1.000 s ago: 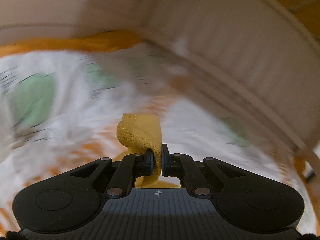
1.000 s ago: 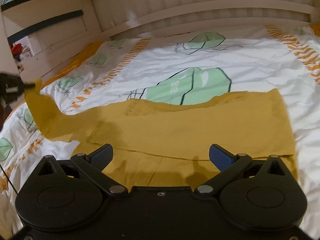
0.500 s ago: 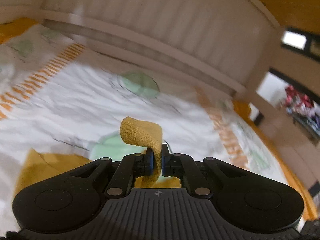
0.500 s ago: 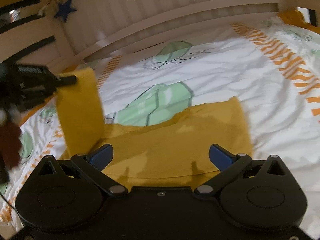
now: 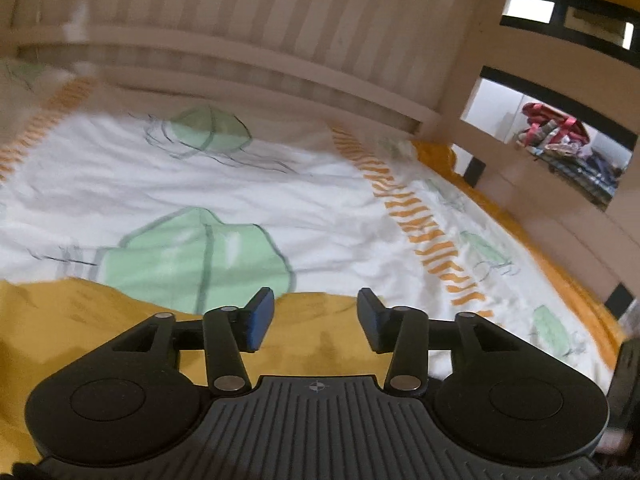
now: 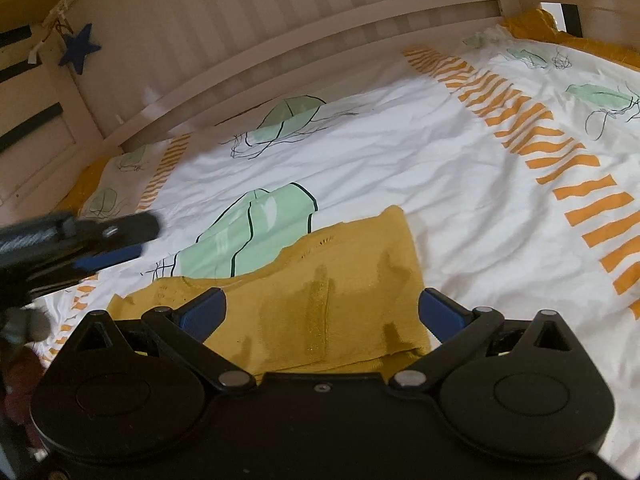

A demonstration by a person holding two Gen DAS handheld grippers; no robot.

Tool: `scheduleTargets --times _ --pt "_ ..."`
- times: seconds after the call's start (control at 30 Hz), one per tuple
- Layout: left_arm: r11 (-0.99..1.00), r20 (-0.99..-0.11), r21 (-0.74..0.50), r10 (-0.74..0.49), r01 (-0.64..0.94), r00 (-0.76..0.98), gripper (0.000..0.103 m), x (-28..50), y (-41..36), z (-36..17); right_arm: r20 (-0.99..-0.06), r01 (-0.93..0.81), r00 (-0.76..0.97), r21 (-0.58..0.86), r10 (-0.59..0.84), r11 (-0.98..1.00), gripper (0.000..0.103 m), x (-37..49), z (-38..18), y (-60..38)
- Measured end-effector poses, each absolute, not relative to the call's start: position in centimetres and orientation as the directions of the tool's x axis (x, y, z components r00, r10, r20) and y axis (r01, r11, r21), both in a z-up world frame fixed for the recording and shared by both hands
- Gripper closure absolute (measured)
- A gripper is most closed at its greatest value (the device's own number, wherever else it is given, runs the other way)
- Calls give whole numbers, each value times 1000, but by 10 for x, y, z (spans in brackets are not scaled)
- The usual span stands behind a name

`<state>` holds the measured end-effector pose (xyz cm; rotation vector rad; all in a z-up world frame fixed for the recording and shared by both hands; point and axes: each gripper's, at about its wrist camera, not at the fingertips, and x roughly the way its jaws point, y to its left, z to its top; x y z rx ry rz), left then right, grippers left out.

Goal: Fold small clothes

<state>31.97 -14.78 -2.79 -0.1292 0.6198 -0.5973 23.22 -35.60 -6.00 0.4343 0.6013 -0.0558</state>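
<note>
Change since the earlier frame: the mustard sleeve that was pinched in the left gripper (image 5: pixel 316 318) has been carried across and let go, and it now lies folded over the body of the mustard garment (image 6: pixel 320 300). Left gripper: jaws opening, nothing between its fingers (image 5: pixel 260 318), hovering over the garment near the front edge of the bed (image 6: pixel 460 168). Garment: flat on the white leaf-print duvet (image 6: pixel 400 152), toward the front edge; right gripper (image 6: pixel 322 312): fingers spread wide and empty, straddling the garment's near portion.
</note>
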Motion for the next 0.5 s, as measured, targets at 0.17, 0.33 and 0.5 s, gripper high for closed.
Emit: scheduleTargets --times 0.17,0.33,0.5 --pt "901 -588 -158 -415 405 694 58 308 -99 -45 -559 155 824 383 95 911 1 236 -67 -353" --pt "964 -675 -85 -241 251 697 58 306 -35 -74 -554 121 824 368 113 922 1 238 -75 -345" --pt "985 -708 -43 -148 166 690 58 305 5 -96 -539 68 830 353 143 933 1 242 -83 -333"
